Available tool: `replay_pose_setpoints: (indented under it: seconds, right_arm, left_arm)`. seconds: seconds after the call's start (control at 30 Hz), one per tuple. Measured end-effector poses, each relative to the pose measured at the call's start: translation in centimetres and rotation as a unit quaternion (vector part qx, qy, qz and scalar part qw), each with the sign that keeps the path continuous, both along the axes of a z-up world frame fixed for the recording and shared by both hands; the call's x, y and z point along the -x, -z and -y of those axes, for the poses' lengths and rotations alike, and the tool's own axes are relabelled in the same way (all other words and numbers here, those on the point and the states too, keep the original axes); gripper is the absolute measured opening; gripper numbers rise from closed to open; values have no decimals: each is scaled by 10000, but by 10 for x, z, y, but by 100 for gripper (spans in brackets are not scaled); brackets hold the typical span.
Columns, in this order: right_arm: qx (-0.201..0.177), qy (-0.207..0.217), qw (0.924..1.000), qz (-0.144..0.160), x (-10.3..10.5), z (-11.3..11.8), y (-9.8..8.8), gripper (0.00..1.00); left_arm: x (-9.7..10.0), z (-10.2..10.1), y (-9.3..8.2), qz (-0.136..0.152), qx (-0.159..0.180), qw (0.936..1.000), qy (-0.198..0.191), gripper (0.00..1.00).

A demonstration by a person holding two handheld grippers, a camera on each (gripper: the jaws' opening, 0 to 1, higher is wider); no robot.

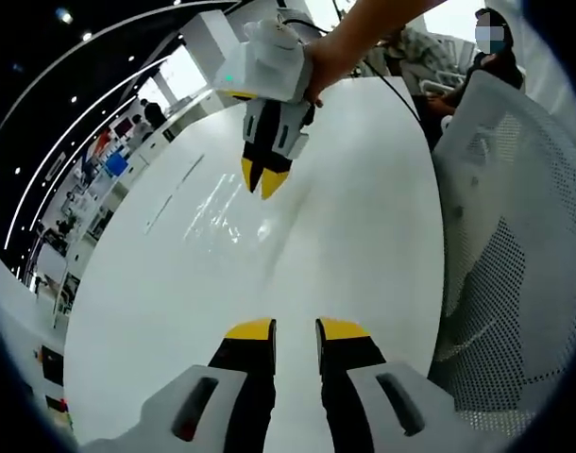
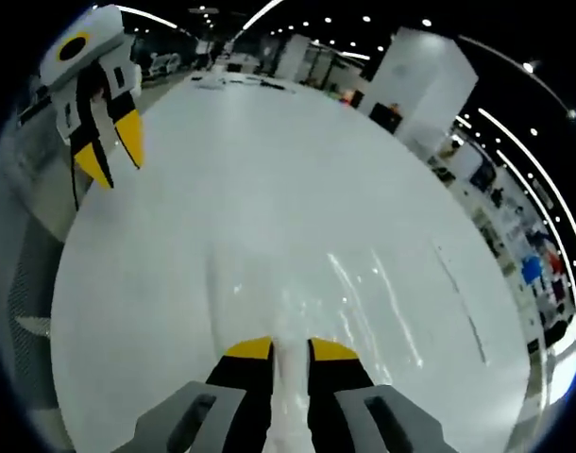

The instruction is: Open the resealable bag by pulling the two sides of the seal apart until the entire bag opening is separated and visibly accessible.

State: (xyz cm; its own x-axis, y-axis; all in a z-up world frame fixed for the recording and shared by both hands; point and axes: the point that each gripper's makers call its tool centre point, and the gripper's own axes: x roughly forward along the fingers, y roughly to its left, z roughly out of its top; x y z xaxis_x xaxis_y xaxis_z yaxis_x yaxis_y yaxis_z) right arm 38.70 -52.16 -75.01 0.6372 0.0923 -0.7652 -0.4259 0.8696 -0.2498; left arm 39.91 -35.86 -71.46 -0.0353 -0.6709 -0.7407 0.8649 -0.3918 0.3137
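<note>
Nearest, in the right gripper view, the right gripper (image 2: 290,350) is clenched on the bag (image 2: 297,311), a clear film pinched between its yellow tips and lying flat on the white desk (image 2: 269,170), wrinkles glinting just ahead. Left gripper (image 1: 295,329) hangs released, jaws slightly apart, gripping nothing, over bare desk. Mesh chair (image 1: 515,236) stands at the desk's edge beside it. Farther off, wide open desk runs to its far edge. Bag contents cannot be told. A hand (image 1: 330,57) holds the right gripper.

Opposed low views, shared table (image 1: 175,283)
</note>
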Motion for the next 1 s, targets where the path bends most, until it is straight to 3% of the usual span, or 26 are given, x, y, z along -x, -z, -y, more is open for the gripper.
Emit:
replay_pose_setpoints:
  seconds: [0.23, 0.53, 0.77, 0.83, 1.0]
  right_arm:
    - [-321, 113, 9994, -45, 3, -9, -1, 7]
    - [-149, 84, 9998, -122, 0, -11, 4, 2]
    - [-320, 83, 9994, -68, 5, -17, -3, 6]
    - [-726, 251, 9970, -2, 6, -24, -7, 8]
    - [-1002, 449, 9939, 69, 9, -23, -11, 17]
  left_arm:
    - [3, -1, 3, -26, -13, 10000, 19, 14]
    - [1, 2, -2, 4, 23, 10000, 37, 13]
    - [1, 0, -2, 10, 15, 10000, 33, 14]
    - [1, 0, -1, -2, 16, 10000, 29, 14]
    - [2, 1, 1, 45, 28, 10000, 15, 14]
